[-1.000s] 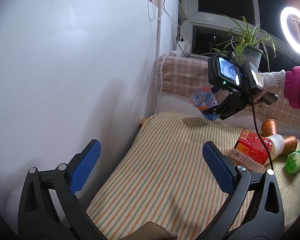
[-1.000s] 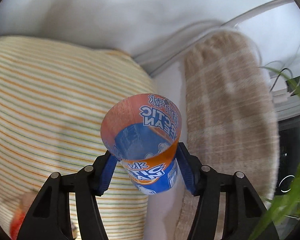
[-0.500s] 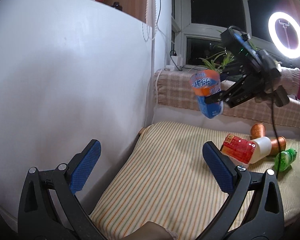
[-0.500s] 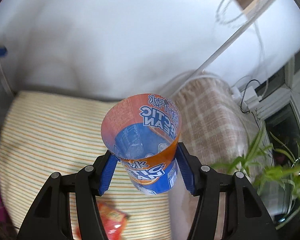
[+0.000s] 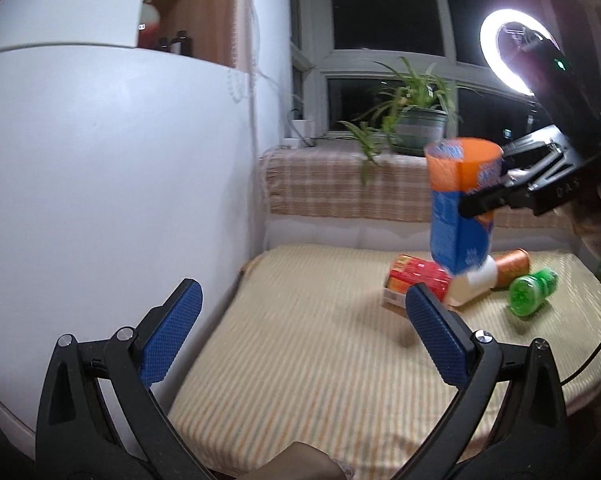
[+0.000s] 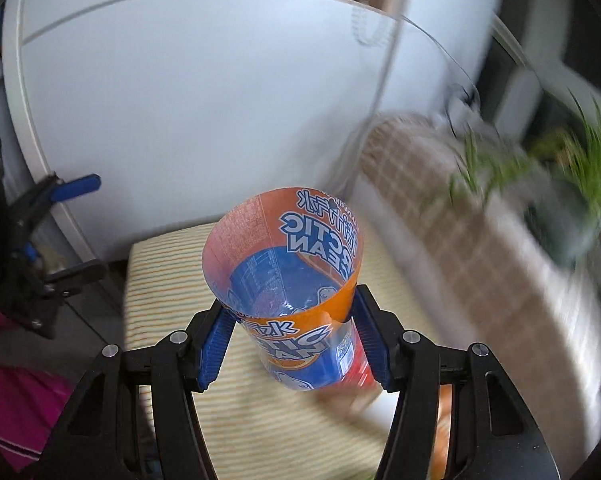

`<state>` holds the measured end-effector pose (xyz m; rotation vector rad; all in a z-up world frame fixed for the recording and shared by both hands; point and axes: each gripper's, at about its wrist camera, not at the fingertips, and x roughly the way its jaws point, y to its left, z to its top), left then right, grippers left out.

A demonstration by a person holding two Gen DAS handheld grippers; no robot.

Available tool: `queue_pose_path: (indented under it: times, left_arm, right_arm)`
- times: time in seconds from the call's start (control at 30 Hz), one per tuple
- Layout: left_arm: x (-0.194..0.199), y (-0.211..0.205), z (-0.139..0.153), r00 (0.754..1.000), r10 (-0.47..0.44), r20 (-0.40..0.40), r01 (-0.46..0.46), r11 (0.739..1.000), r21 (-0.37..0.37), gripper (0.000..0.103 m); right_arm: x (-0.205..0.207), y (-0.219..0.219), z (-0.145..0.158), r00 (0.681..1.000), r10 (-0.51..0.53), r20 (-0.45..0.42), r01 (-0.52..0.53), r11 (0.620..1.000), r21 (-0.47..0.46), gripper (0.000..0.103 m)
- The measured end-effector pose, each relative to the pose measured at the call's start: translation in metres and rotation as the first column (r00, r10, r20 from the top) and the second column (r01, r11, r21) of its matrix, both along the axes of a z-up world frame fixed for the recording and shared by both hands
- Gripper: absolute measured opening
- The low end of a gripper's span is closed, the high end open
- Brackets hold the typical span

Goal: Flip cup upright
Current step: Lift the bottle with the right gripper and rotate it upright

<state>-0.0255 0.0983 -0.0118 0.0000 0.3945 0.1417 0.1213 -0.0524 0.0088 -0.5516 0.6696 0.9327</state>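
An orange and blue plastic cup (image 6: 288, 296) is clamped between the blue pads of my right gripper (image 6: 292, 344). Its open mouth faces up and it hangs in the air above the striped table (image 6: 172, 280). In the left wrist view the cup (image 5: 460, 208) stands nearly upright, held from the right by the right gripper (image 5: 496, 196), above the objects at the table's far right. My left gripper (image 5: 300, 332) is open and empty, low over the table's near left part (image 5: 300, 360).
A red and white carton (image 5: 420, 280), a copper cup (image 5: 512, 262) and a green bottle (image 5: 530, 290) lie at the table's far right. A white cabinet (image 5: 100, 200) stands along the left. A plaid-covered sill (image 5: 340, 184) with a potted plant (image 5: 416, 120) runs behind.
The right gripper has swung the cup from tilted on its side to nearly upright and carried it right and lower, over the lying objects. The left gripper stayed open.
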Motion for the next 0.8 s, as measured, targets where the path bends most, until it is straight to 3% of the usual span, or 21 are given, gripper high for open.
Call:
queue_pose_path:
  times: [0.1, 0.23, 0.33, 0.37, 0.4, 0.43, 0.5, 0.67, 0.8]
  left_arm:
    - [0.003, -0.011, -0.001, 0.999, -0.047, -0.028, 0.047, 0.999, -0.005, 0.103]
    - [0.010, -0.026, -0.006, 0.991, -0.111, -0.069, 0.110, 0.994, -0.015, 0.103]
    - [0.016, -0.035, -0.009, 0.981, -0.164, -0.104, 0.160, 0.986, -0.042, 0.103]
    - [0.018, -0.038, -0.010, 0.978, -0.176, -0.114, 0.172, 0.984, -0.045, 0.103]
    - [0.017, -0.043, -0.012, 0.975, -0.188, -0.121, 0.183, 0.982, -0.047, 0.103]
    - [0.019, -0.046, -0.013, 0.970, -0.204, -0.132, 0.199, 0.979, -0.051, 0.103]
    - [0.023, -0.055, -0.017, 0.955, -0.251, -0.158, 0.243, 0.967, -0.072, 0.103]
    - [0.033, -0.073, -0.026, 0.918, -0.333, -0.213, 0.314, 0.942, -0.119, 0.103]
    - [0.043, -0.076, -0.033, 0.897, -0.363, -0.252, 0.324, 0.928, -0.182, 0.103]
  right_arm:
    - [-0.003, -0.028, -0.009, 0.990, -0.091, -0.111, 0.098, 0.994, 0.056, 0.057]
    - [-0.009, -0.071, -0.035, 0.930, -0.208, -0.302, 0.254, 0.960, 0.121, 0.057]
    - [-0.007, -0.100, -0.061, 0.856, -0.253, -0.451, 0.352, 0.924, 0.151, 0.057]
    - [-0.007, -0.112, -0.073, 0.815, -0.264, -0.515, 0.397, 0.903, 0.164, 0.057]
    - [-0.006, -0.118, -0.078, 0.795, -0.265, -0.546, 0.416, 0.893, 0.172, 0.057]
    - [-0.005, -0.128, -0.090, 0.749, -0.264, -0.608, 0.454, 0.872, 0.181, 0.057]
    - [-0.002, -0.140, -0.104, 0.692, -0.274, -0.668, 0.504, 0.846, 0.176, 0.057]
    - [0.012, -0.149, -0.130, 0.608, -0.280, -0.743, 0.547, 0.826, 0.137, 0.057]
    - [0.023, -0.139, -0.142, 0.575, -0.306, -0.759, 0.557, 0.826, 0.089, 0.058]
